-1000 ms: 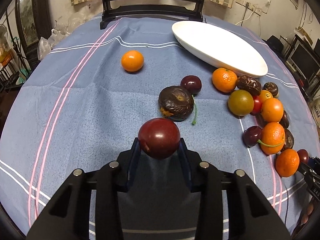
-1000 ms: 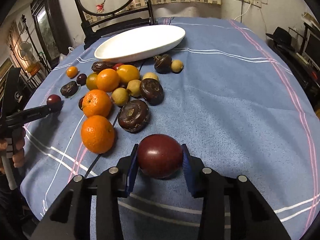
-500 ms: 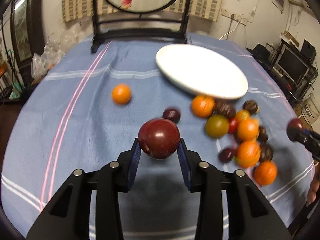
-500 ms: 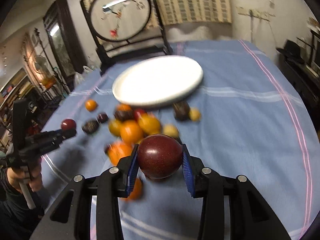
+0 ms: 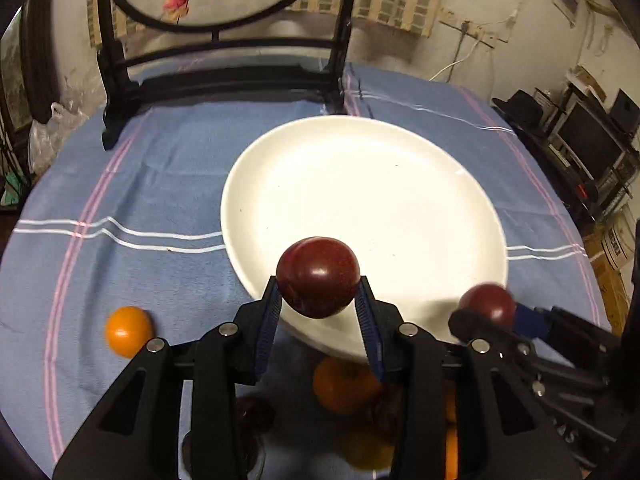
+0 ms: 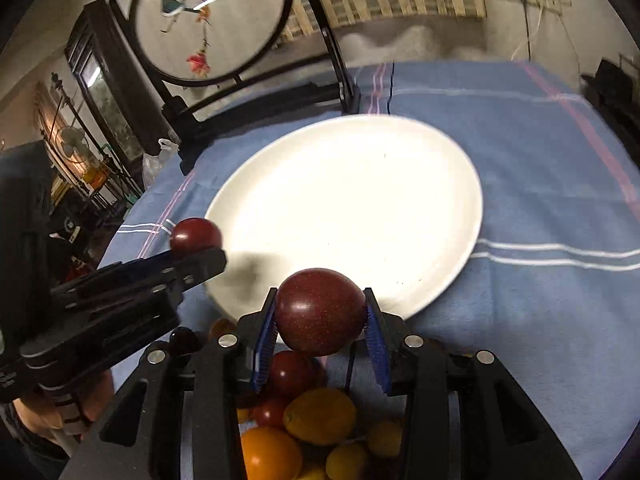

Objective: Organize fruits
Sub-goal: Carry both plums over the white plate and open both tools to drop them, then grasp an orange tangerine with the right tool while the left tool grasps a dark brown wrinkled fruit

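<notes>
My left gripper (image 5: 318,312) is shut on a dark red round fruit (image 5: 318,276) and holds it above the near rim of the empty white plate (image 5: 360,200). My right gripper (image 6: 320,334) is shut on a second dark red fruit (image 6: 320,312), also at the plate's (image 6: 352,200) near edge. The right gripper and its fruit (image 5: 486,304) show in the left wrist view at the right. The left gripper and its fruit (image 6: 196,236) show in the right wrist view at the left.
Oranges, yellow and dark fruits (image 6: 316,420) lie in a pile under the grippers on the blue striped cloth (image 5: 140,208). A lone small orange (image 5: 128,330) lies left of the plate. A black framed round screen (image 6: 208,20) stands behind the plate.
Both grippers have lifted their red fruits off the cloth and carried them forward to the near edge of the plate. The fruit pile now lies beneath them.
</notes>
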The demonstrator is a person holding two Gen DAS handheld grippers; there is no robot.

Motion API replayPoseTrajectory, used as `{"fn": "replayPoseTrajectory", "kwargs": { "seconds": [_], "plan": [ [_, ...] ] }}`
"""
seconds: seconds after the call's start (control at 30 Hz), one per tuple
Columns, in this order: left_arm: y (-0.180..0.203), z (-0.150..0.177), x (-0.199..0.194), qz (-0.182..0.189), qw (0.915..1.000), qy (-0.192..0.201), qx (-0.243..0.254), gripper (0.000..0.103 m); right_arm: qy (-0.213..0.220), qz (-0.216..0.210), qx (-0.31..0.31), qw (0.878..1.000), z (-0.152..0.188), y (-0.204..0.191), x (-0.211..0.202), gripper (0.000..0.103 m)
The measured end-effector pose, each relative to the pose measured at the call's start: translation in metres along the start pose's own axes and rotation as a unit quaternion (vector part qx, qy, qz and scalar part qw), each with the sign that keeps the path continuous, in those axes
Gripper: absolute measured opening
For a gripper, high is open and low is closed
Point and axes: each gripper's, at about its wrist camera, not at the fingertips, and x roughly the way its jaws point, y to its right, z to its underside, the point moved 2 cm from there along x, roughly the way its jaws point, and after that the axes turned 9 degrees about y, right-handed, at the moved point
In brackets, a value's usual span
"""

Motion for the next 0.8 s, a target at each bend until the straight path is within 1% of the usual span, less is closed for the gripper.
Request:
{"fn": "replayPoseTrajectory", "kwargs": {
  "seconds": [0.03,0.07,0.1,0.13,0.17,0.23,0.27,0.33,0.37,0.4,0.47,0.57,0.67,0.73,0.8],
  "plan": [
    [-0.001,0.002,0.004,0.000,1.0000,0.000,-0.006,0.040,0.002,-0.005,0.002,1.000,0.000,0.001,0.001,0.048],
    [-0.001,0.001,0.005,0.001,0.9999,0.006,-0.008,0.042,0.007,-0.008,0.002,1.000,-0.001,0.001,-0.001,0.058],
    [-0.002,0.002,0.003,0.001,0.9999,0.015,-0.009,0.051,0.013,-0.006,0.000,1.000,-0.002,0.002,-0.005,0.062],
    [-0.001,0.002,-0.001,-0.008,0.9997,0.024,-0.003,0.065,0.021,-0.005,-0.003,1.000,-0.003,0.002,-0.008,0.062],
    [0.000,0.001,-0.006,-0.018,0.9993,0.033,0.002,0.070,0.027,-0.006,-0.008,1.000,-0.003,0.002,-0.012,0.063],
    [-0.001,0.001,-0.020,-0.024,0.9978,0.062,0.008,0.078,0.033,-0.010,-0.004,0.999,-0.003,0.005,-0.019,0.066],
    [-0.002,0.001,-0.025,-0.027,0.9972,0.068,0.010,0.081,0.034,-0.011,-0.003,0.999,-0.003,0.007,-0.021,0.068],
    [-0.005,0.005,-0.035,-0.027,0.9965,0.078,0.013,0.092,0.036,-0.007,-0.005,0.999,0.000,0.009,-0.026,0.069],
    [-0.007,0.007,-0.038,-0.025,0.9963,0.081,0.013,0.093,0.038,-0.004,-0.007,0.999,0.001,0.010,-0.029,0.069],
    [-0.009,0.011,-0.040,-0.027,0.9962,0.082,0.013,0.093,0.040,-0.003,-0.010,0.999,0.003,0.009,-0.032,0.073],
    [-0.015,0.022,-0.043,-0.040,0.9961,0.077,0.016,0.094,0.044,0.003,-0.022,0.999,0.011,0.008,-0.038,0.076],
    [-0.026,0.038,-0.047,-0.052,0.9961,0.070,0.013,0.094,0.041,0.014,-0.034,0.998,0.028,0.008,-0.045,0.077],
    [-0.039,0.052,-0.051,-0.052,0.9971,0.056,-0.008,0.094,0.032,0.017,-0.030,0.999,0.046,0.010,-0.053,0.077],
    [-0.048,0.061,-0.055,-0.050,0.9972,0.049,-0.027,0.094,0.035,0.015,-0.023,0.999,0.058,0.011,-0.063,0.077],
    [-0.055,0.067,-0.059,-0.051,0.9967,0.050,-0.039,0.094,0.040,0.013,-0.014,0.999,0.071,0.013,-0.077,0.079]
  ]
}}
